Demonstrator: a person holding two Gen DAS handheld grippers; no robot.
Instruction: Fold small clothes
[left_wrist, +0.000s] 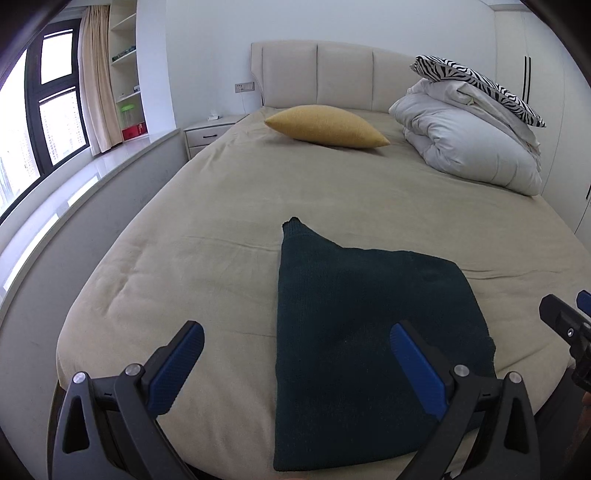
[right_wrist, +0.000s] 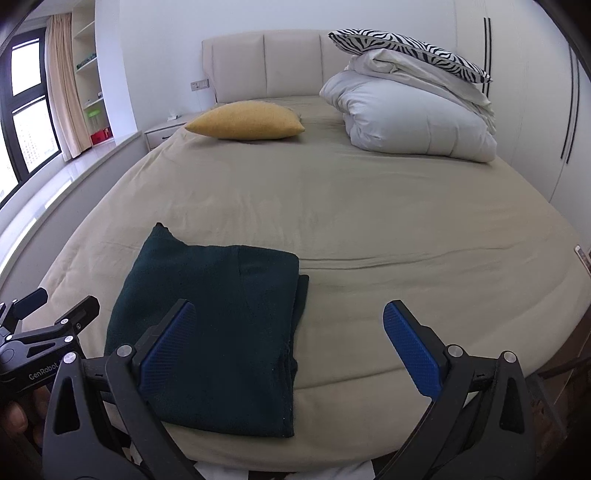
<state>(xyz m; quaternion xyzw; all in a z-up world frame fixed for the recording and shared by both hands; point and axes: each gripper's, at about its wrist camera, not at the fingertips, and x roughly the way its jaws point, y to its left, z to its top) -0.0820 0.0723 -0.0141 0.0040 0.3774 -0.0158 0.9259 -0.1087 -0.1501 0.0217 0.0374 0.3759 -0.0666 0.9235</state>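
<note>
Lying folded on bed (right_wrist: 369, 206): dark green garment (right_wrist: 218, 325)

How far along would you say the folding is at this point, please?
Done: the dark green garment lies folded into a compact stack near the foot of the bed. In hand: nothing; the left gripper and right gripper are open. Left: perhaps tidying the far corner.

One readable mark here: "GenRobot" in pale letters on the black body of the left gripper (right_wrist: 55, 306), cut off after that.
</note>
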